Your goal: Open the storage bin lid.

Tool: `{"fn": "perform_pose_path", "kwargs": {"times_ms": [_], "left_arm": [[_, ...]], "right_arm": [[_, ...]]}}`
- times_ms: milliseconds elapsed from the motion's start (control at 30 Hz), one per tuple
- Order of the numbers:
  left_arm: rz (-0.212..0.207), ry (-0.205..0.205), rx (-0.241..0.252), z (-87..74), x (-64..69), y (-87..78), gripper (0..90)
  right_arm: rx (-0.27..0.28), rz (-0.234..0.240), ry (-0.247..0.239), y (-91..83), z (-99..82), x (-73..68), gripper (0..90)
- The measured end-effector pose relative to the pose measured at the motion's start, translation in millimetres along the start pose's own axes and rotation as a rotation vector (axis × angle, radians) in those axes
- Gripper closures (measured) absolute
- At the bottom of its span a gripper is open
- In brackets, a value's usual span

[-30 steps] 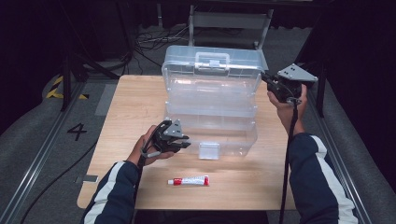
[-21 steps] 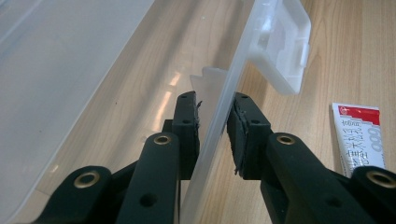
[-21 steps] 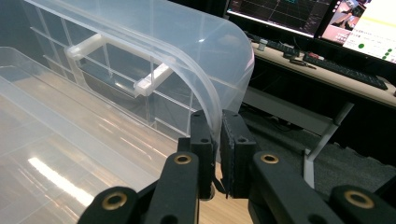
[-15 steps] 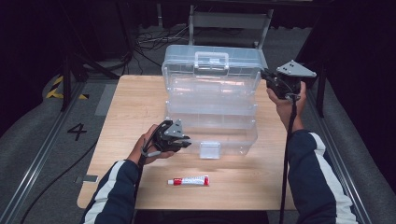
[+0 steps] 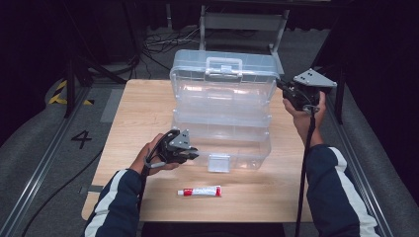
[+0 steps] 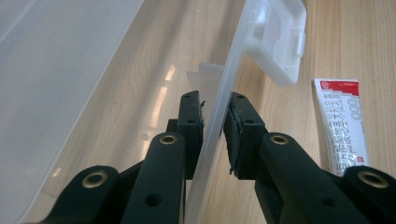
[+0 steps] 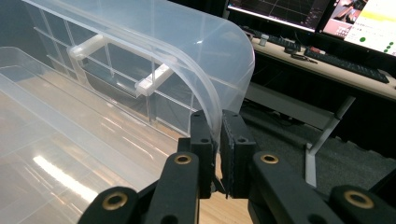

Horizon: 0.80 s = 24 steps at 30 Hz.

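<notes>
A dark studio with cables on the floor surrounds a wooden counter (image 5: 143, 113), where a clear plastic box (image 5: 222, 113) stands open in tiers, its lid (image 5: 225, 66) with the handle raised at the far side. The left gripper (image 5: 190, 152) sits at the box's near left corner; in the left gripper view its fingers (image 6: 191, 126) straddle the thin front wall (image 6: 219, 116), narrowly parted, one pad against it and the other just off, having just been closing. The right gripper (image 5: 286, 90) is at the lid's right edge, its fingers (image 7: 203, 140) clamped on the curved rim. The box's long axis runs across the counter between both hands. A small tube (image 5: 200, 191) lies near the front edge, nearer the left hand and just beside its fingers, while the right hand is well apart from it.
</notes>
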<state>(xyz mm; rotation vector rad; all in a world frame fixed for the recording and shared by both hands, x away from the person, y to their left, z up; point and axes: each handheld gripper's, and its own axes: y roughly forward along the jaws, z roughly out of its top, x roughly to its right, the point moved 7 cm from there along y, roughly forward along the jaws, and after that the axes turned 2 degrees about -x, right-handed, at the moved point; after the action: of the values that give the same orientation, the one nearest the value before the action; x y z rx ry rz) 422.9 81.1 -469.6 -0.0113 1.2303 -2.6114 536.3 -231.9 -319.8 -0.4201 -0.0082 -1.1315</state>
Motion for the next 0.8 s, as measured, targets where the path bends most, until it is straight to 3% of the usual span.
{"fn": "perform_pose_path", "kwargs": {"times_ms": [400, 800], "left_arm": [[-0.001, 0.003, 0.011, -0.7, -0.4, -0.2, 77.4], [0.002, -0.003, 0.017, -1.2, -0.7, -0.2, 77.3]], "right_arm": [[-0.076, 0.012, 0.025, 17.6, 9.9, 10.6, 84.4], [-0.109, 0.024, 0.064, 31.7, 14.4, 18.8, 84.4]]}}
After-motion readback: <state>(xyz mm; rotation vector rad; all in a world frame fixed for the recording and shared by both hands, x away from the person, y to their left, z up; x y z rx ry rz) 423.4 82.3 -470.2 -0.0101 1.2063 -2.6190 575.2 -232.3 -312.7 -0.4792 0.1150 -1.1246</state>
